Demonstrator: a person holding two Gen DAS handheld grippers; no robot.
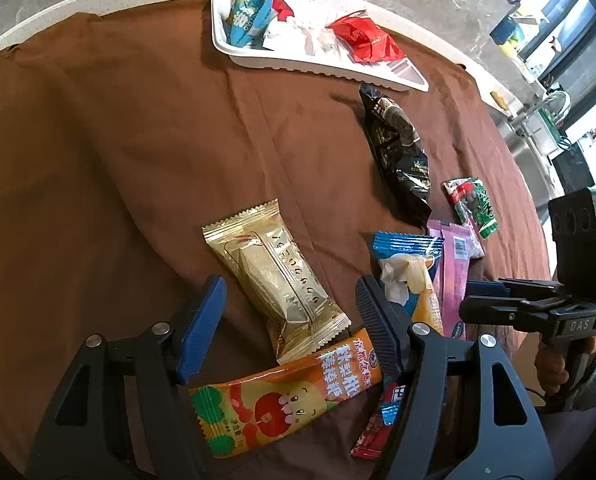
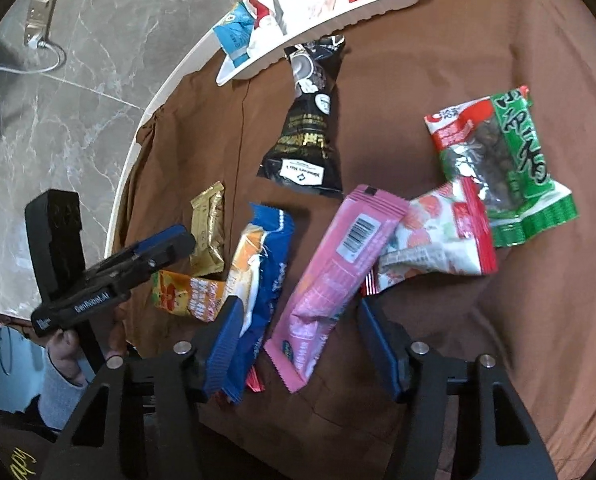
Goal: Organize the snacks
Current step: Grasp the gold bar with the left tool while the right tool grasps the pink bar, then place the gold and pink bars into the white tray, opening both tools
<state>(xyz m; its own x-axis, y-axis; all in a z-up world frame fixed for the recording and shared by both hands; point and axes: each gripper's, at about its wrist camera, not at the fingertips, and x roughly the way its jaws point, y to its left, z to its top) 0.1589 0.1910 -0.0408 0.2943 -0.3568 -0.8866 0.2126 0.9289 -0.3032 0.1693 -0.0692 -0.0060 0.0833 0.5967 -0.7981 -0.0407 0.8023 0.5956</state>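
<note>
Brown cloth (image 1: 117, 140) covers the round table, giving you one flat sorting field. White plastic divided tray (image 1: 310, 66), upper centre of the left view, already holds several wrappers by compartment, so it reads as the destination. Loose packets crowd lower right. Your left gripper (image 1: 285, 324) hangs released astride the gold foil packet (image 1: 275, 280), no pad contact. Your right gripper (image 2: 298, 340) straddles the pink flat packet (image 2: 330, 280), jaws apart, not yet clenched.
</note>
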